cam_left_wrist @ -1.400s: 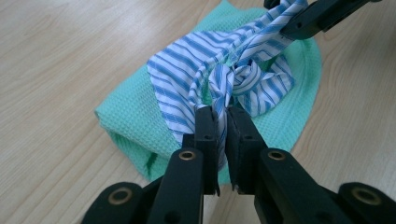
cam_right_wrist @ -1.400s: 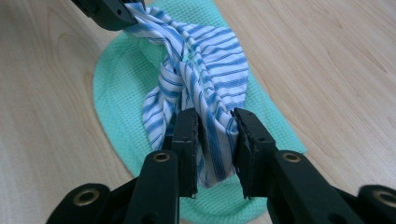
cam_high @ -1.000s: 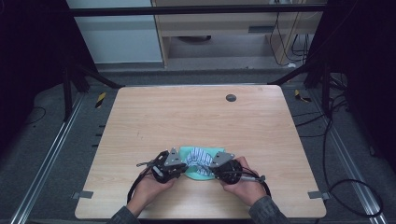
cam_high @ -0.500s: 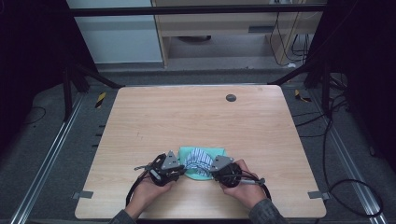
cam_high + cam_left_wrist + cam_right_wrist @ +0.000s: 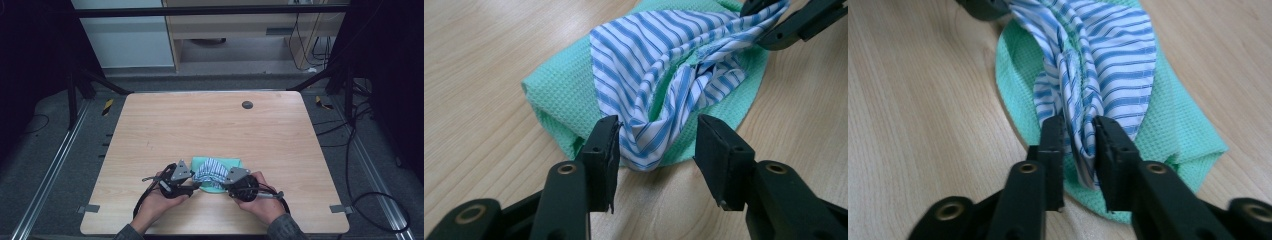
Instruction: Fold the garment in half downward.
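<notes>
A blue-and-white striped cloth (image 5: pixel 210 171) lies bunched on a folded green waffle cloth (image 5: pixel 220 162) near the table's front edge. My left gripper (image 5: pixel 196 186) is at the striped cloth's left end. In the left gripper view it (image 5: pixel 656 142) stands open, and a corner of the striped cloth (image 5: pixel 664 65) hangs between the jaws, touching the left one. My right gripper (image 5: pixel 1079 145) is shut on the other end of the striped cloth (image 5: pixel 1118 60), lifting it off the green cloth (image 5: pixel 1178 135). The right gripper (image 5: pixel 769 30) is also in the left gripper view, top right.
The wooden table (image 5: pixel 200 125) has a small dark round disc (image 5: pixel 247 104) near its far edge. Both hands rest close to the front edge. Dark frame posts and cables stand around the table on the floor.
Both hands and grippers have shifted slightly toward the front edge with the cloths between them; little else differs.
</notes>
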